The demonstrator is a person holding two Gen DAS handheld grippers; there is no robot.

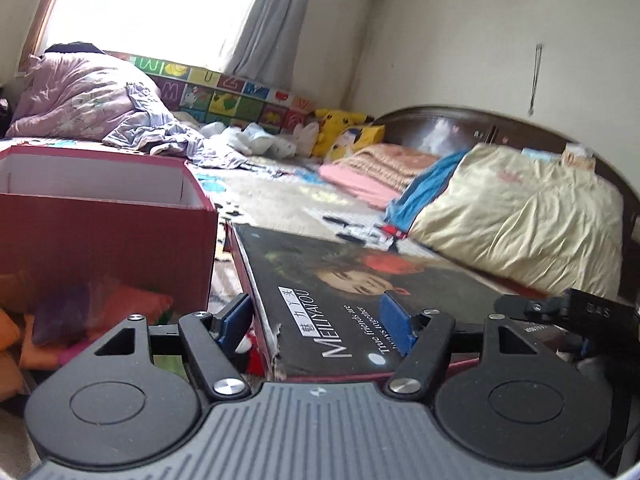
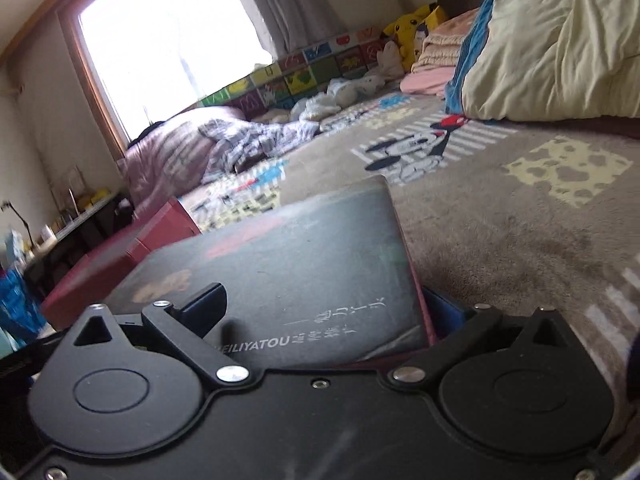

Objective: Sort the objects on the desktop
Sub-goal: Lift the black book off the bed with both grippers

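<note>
A flat black box lid (image 1: 360,284) printed "MEILIYATOU", with red sides, lies tilted on the bed. My left gripper (image 1: 316,320) is shut on its near left corner, one blue pad on the outer side and one on top. My right gripper (image 2: 324,312) is shut on the lid's (image 2: 300,248) near right corner, one finger on top and one outside. An open red box (image 1: 108,224) stands to the left, with orange and purple beanbags (image 1: 80,316) in front of it. The right gripper's black body (image 1: 576,312) shows in the left wrist view.
The bed has a cartoon-print grey blanket (image 2: 500,184). A cream quilt (image 1: 520,216) lies at the right, a pink quilt (image 1: 84,96) at the far left, and plush toys (image 1: 344,128) by the wall. A cluttered desk (image 2: 68,220) stands left.
</note>
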